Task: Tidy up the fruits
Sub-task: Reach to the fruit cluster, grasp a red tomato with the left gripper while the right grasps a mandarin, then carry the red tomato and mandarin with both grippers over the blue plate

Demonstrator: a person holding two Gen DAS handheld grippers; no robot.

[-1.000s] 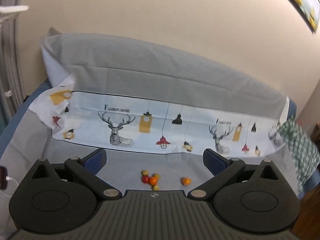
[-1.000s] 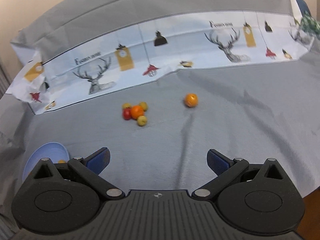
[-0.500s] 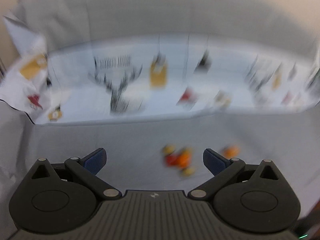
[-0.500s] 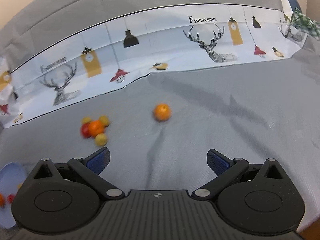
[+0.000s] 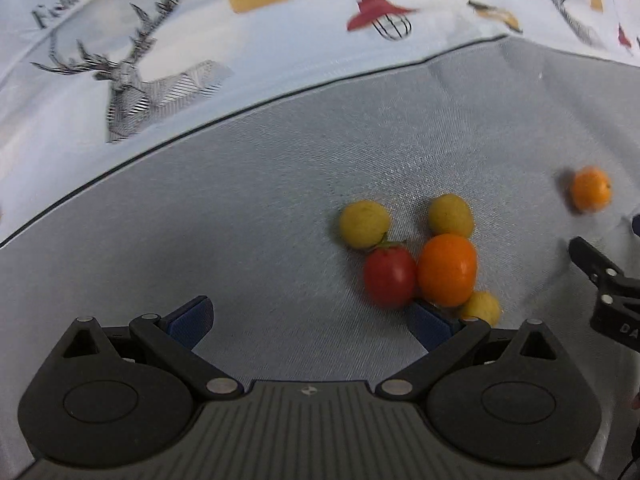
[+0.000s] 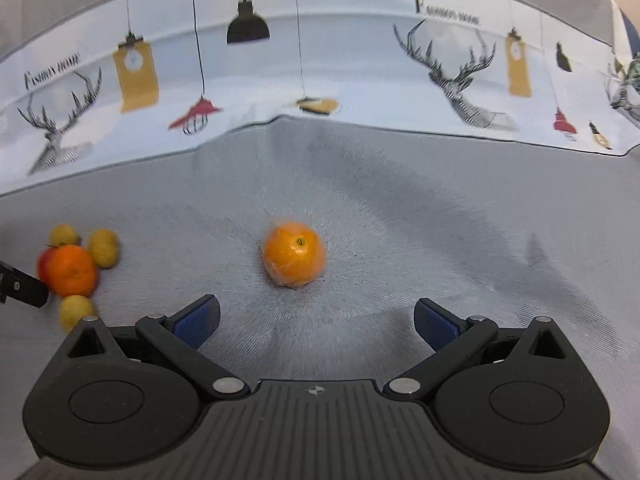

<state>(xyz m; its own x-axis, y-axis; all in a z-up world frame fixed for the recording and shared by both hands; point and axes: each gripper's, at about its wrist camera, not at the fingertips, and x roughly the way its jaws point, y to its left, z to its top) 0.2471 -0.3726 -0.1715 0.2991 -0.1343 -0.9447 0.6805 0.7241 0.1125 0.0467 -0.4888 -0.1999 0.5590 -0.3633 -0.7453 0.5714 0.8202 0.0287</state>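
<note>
A cluster of small fruits lies on the grey sheet: a red tomato (image 5: 389,276), an orange (image 5: 447,270) and three yellow fruits (image 5: 364,224). My left gripper (image 5: 310,322) is open just short of the cluster, its right fingertip beside the tomato and orange. A lone orange (image 6: 294,259) lies apart to the right, also seen as the lone orange (image 5: 591,189) in the left wrist view. My right gripper (image 6: 316,324) is open and centred just before this lone orange. The cluster (image 6: 72,270) shows at the left edge of the right wrist view.
A printed pillowcase (image 6: 320,72) with deer and lamps rises behind the fruits. The grey sheet (image 5: 200,216) spreads wide to the left of the cluster. Part of the right gripper (image 5: 604,280) shows at the right edge of the left wrist view.
Both grippers have come down and forward towards the fruits. The cluster and the lone orange look much larger. The blue bowl has left the right wrist view.
</note>
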